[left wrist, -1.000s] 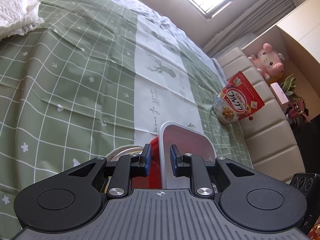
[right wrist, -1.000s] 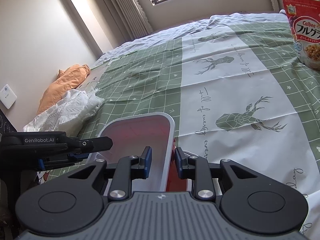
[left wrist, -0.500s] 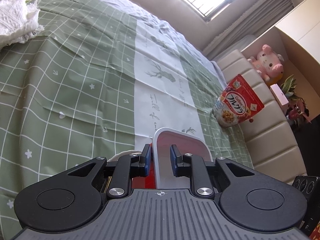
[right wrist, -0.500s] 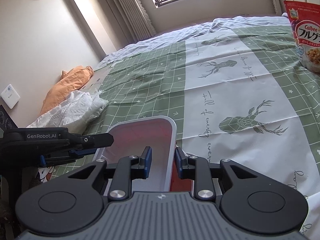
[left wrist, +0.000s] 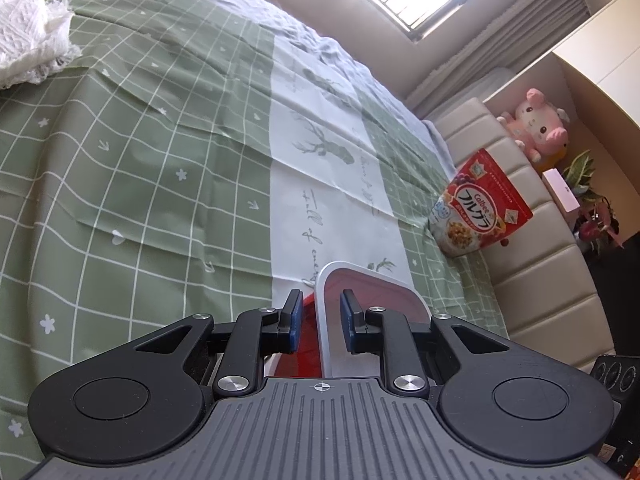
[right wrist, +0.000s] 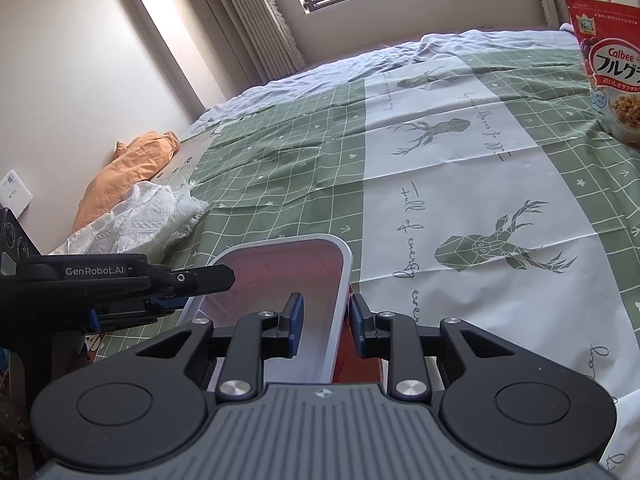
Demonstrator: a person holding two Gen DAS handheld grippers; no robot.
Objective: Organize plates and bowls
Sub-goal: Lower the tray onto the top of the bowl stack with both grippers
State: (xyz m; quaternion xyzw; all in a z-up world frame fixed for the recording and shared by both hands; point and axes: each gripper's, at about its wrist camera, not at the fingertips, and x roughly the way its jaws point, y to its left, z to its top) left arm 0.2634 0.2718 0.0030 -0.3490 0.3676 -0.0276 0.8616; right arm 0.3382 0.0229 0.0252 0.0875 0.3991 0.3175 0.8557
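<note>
A white rectangular container (left wrist: pixel 372 292) with a reddish inside hangs over the green checked bed cover (left wrist: pixel 160 160), carried between both grippers. My left gripper (left wrist: pixel 320 312) is shut on its left wall, one finger inside and one outside. My right gripper (right wrist: pixel 326 316) is shut on the right wall of the container (right wrist: pixel 280 268) in the same way. A red part shows just outside each gripped wall. In the right wrist view the left gripper (right wrist: pixel 200 290) reaches in from the left at the container's near left rim. The container's bottom and what lies under it are hidden.
A red cereal bag (left wrist: pixel 480 208) stands on the bed against the beige padded headboard (left wrist: pixel 540 280). A white lace cloth (right wrist: pixel 140 220) and an orange cloth (right wrist: pixel 132 168) lie at the bed's left edge by the wall. A pink plush toy (left wrist: pixel 540 128) sits behind the headboard.
In the left wrist view the container's far rim has sunk a little in the picture and the bed pattern has shifted slightly. Both grips stay as they were.
</note>
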